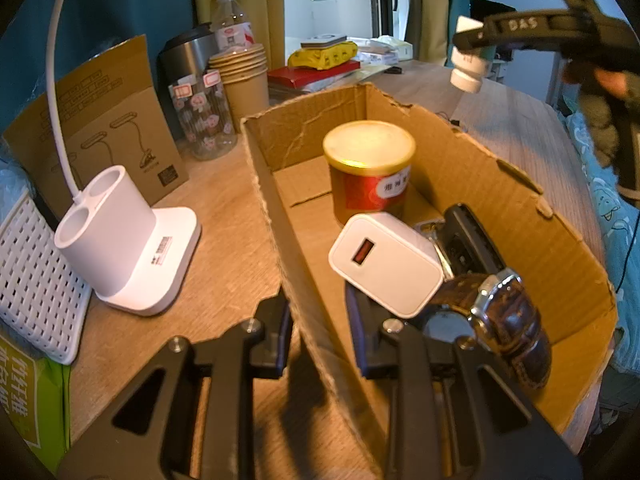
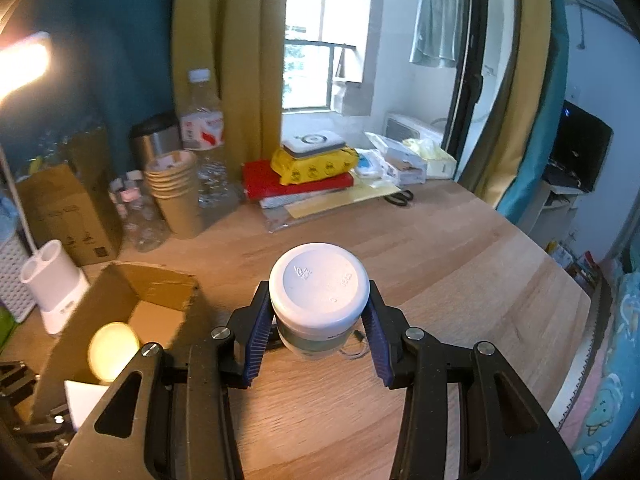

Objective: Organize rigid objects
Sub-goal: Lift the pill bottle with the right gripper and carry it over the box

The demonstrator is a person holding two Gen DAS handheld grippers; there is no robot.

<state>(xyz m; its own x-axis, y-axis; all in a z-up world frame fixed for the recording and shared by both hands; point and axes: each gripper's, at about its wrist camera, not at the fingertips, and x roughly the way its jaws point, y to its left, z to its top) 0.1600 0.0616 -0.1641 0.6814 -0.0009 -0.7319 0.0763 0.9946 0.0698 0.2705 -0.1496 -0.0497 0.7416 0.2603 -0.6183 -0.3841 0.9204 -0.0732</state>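
A: In your left wrist view, the wooden table (image 1: 224, 240) runs from lower left to upper right. The cardboard box (image 1: 520, 216) fills the centre, and your left gripper (image 1: 320, 320) has its jaws closed tight on the box's near wall.

B: What's inside?

A: A gold-lidded can (image 1: 368, 168), a white charger (image 1: 386, 264) and a watch (image 1: 504, 320). A white lamp base (image 1: 132, 248) stands at left.

B: And your right wrist view?

A: Your right gripper (image 2: 319, 340) holds the white-lidded jar (image 2: 319, 288), jaws clamped on its sides, above bare table at centre frame. The box sits lower left; yellow curtains (image 2: 232, 80) and a window (image 2: 320, 40) lie behind.
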